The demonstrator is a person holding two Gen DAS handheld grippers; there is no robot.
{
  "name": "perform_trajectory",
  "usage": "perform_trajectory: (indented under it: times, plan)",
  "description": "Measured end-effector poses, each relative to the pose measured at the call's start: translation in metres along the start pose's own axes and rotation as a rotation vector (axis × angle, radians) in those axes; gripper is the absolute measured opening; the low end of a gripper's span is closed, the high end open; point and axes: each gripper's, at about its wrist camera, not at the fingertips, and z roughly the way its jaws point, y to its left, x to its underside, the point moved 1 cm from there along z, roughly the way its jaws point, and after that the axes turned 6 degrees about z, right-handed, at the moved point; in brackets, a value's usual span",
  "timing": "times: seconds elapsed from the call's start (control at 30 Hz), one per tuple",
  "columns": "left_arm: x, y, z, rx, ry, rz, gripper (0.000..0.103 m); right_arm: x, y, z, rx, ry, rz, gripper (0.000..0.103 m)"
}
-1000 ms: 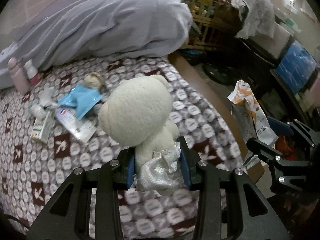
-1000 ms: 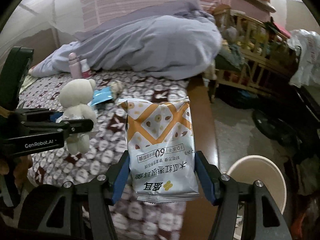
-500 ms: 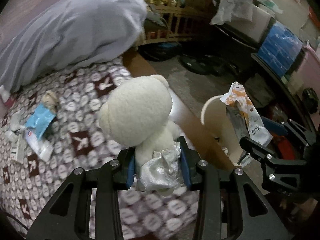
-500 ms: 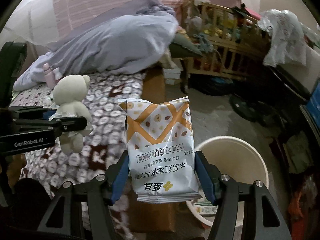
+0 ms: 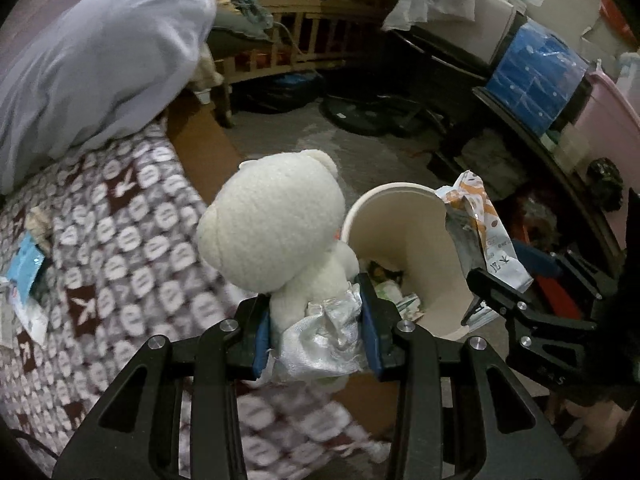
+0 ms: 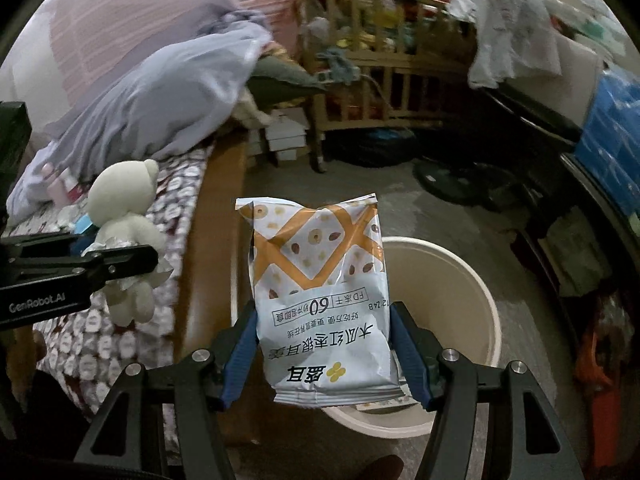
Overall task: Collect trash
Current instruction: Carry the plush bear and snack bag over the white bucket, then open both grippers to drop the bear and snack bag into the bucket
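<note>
At bed edge, above floor | left claw (image 5: 316, 320) clamped plush bear (image 5: 276, 216) by silver skirt | right claw (image 6: 324, 360) gripped snack bag (image 6: 320, 300) upright | cream bin (image 6: 452, 280) at 3 o'clock of bag

Grey duvet (image 5: 92, 68) heaped on patterned bedspread (image 5: 120, 248); wooden crib (image 6: 372, 80) behind; blue crate (image 5: 536, 68), possibly plastic

Snack bag (image 6: 320, 304) hides the bin's (image 6: 452, 280) near-left rim and contents
</note>
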Motion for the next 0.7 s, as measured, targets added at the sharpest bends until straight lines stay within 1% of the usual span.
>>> perform_trajectory:
  times: [0.37, 0.57, 0.7]
  plan:
    - [-0.012, -0.028, 0.033, 0.022, 0.034, 0.033, 0.035, 0.006, -0.049, 0.012, 0.066, 0.023, 0.106, 0.062]
    - [-0.015, -0.037, 0.050, 0.025, 0.056, 0.045, 0.035, 0.008, -0.063, 0.019, 0.093, 0.032, 0.130, 0.064]
    - [-0.015, -0.043, 0.060, 0.024, 0.069, 0.052, 0.035, 0.008, -0.067, 0.023, 0.095, 0.039, 0.138, 0.064]
